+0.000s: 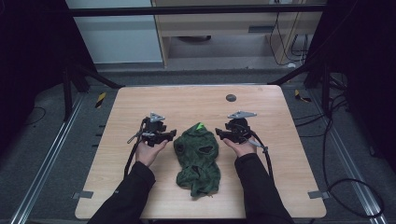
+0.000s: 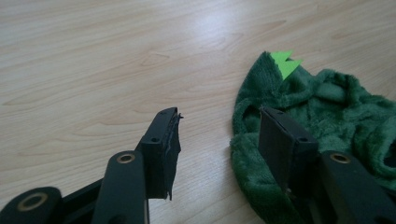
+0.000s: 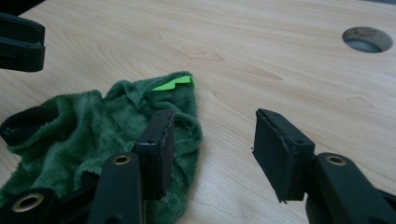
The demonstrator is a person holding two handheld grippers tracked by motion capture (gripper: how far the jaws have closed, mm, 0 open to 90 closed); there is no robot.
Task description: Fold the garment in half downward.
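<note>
One wooden table (image 1: 140,100), cable hole (image 1: 231,98) near its far edge. Mid-table lies a crumpled green plush garment (image 1: 198,161), looks like a small hooded costume, bright green spikes (image 1: 200,125) at its far end. Left gripper (image 1: 169,136) sits just beside the garment's left edge, jaws spread, nothing pinched; one jaw hangs over the fleece. Right gripper (image 1: 221,133) mirrors it on the other side, jaws spread too, empty. Judgement: work barely begun. Approach done, both claws flank the top end. Grasping, lifting and spreading or folding all left.
</note>
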